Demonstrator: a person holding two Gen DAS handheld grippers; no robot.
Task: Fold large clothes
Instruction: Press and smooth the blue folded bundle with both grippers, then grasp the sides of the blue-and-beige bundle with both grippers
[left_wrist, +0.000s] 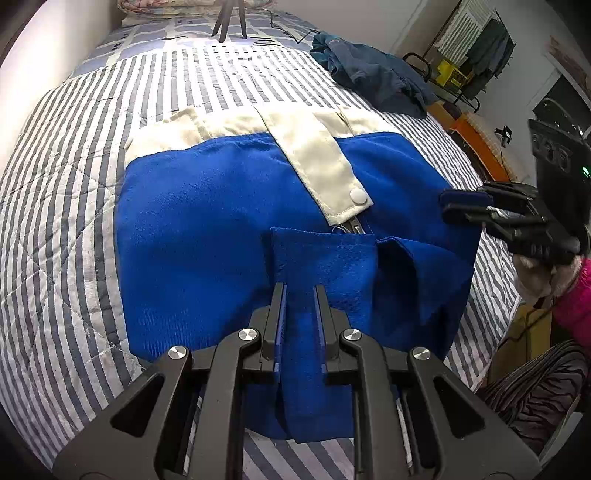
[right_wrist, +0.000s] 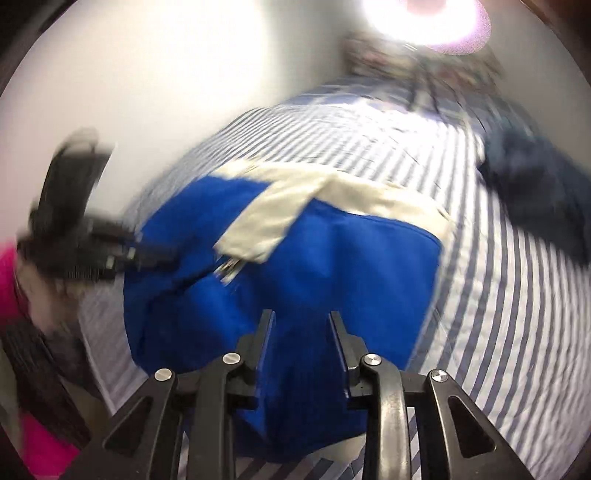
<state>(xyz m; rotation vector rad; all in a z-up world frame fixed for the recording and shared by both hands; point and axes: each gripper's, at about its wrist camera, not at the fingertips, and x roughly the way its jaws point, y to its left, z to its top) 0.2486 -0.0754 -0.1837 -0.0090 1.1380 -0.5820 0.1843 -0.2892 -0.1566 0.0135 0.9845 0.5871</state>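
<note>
a: judging by the blue jacket (left_wrist: 207, 236), laid beside the dark garment (left_wrist: 373, 77) on the bed, folding was partly done.
b: a blue flap (left_wrist: 321, 258) was clamped by the left gripper (left_wrist: 300, 295); the right gripper (right_wrist: 301, 321) was held apart, nothing seen gripped.

Jacket (left_wrist: 207, 229): bright royal blue body, cream-white band across the far edge, cream flap (left_wrist: 321, 166) running diagonally toward the jaws, one white snap button (left_wrist: 360, 195) near its tip. A strip of the same blue fabric lies between the left gripper (left_wrist: 300, 291) jaws.

Quilt (left_wrist: 62, 206): grey and white stripes, stitched in diagonal lines; beyond the jacket, a patch of pale blue and white blocks.

Crumpled garment (left_wrist: 373, 74), beyond the jaws and to the right: dark teal-blue.

Both grippers: black, silver pivot pins, blue pads.

Sleeve (left_wrist: 576, 295), far right of the jaws: hot pink.
</note>
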